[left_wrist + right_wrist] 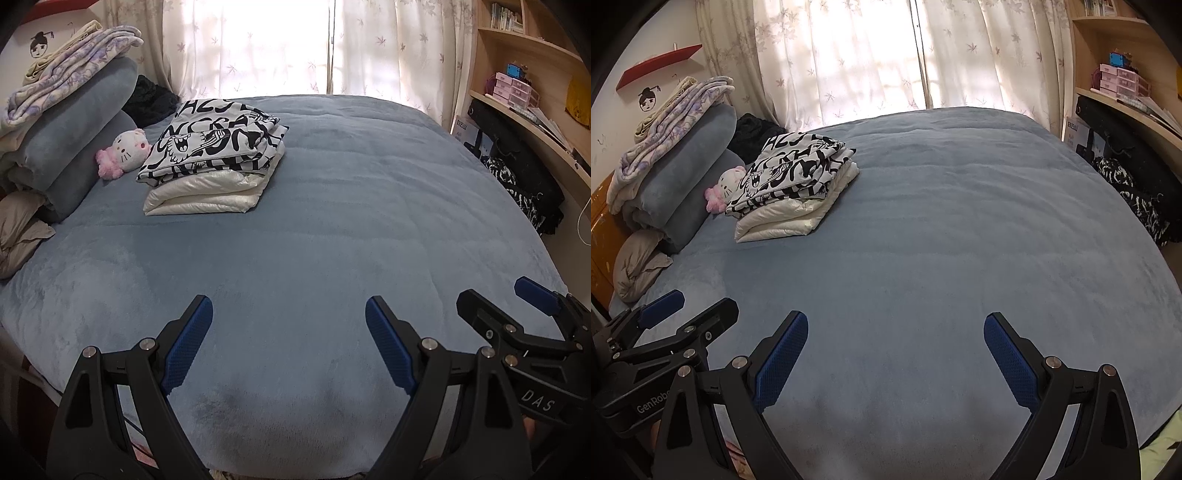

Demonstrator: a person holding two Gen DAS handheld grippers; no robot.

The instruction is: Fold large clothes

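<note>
Blue plush bedspread (332,206) fills the left wrist view, smooth and bare across its near half. The left tool (289,325) hangs over the bed's near edge with its blue-padded fingers (192,343) spread wide and nothing between them. Just to its right, the right tool (498,295) shows from the side, also over the bedspread. Far back on the left lies a folded black-and-white printed garment (218,144), stacked on a folded white puffy garment (207,192). A pink and white plush toy (123,151) sits just beside that stack, against rolled grey-blue blankets (81,125) topped by a lilac-patterned blanket (70,70).

From the right wrist view, the right tool (895,332) is likewise spread, holding nothing, above the bedspread (960,221). The left tool (698,302) appears at the lower left. The printed garment (798,173) rests on the white one (783,218) at the far left, with floral curtains (849,55) behind the bed.
</note>
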